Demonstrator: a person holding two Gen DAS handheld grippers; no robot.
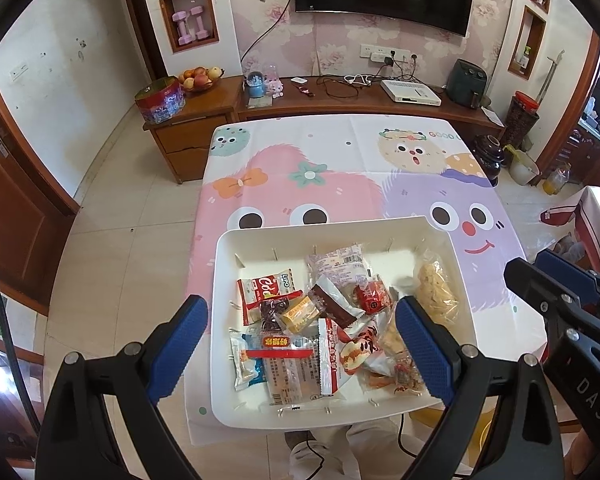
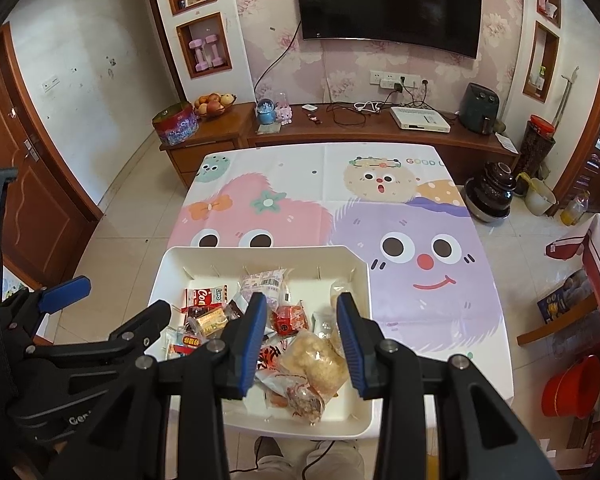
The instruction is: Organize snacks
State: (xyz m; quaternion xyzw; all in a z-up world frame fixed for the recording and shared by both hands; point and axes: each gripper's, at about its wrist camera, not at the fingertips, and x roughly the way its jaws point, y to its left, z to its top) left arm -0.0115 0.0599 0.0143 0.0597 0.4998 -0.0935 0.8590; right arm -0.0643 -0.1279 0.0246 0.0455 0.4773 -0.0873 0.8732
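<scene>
In the white tray [image 1: 220,280], snack packets [image 1: 320,320] lie heaped beneath both hand-held grippers, spread apart.

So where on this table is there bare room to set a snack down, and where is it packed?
Free: the tablecloth beyond the white tray's far rim and to its right, over the purple monster print. Inside the tray, only a bare strip along the far wall. Crowded: the snack pile fills the tray's middle and near side, under both open tongs.

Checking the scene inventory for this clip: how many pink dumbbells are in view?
2. Both dumbbells stand upright side by side, one on the left and one on the right, in the lower wall niche left of the television.
</scene>
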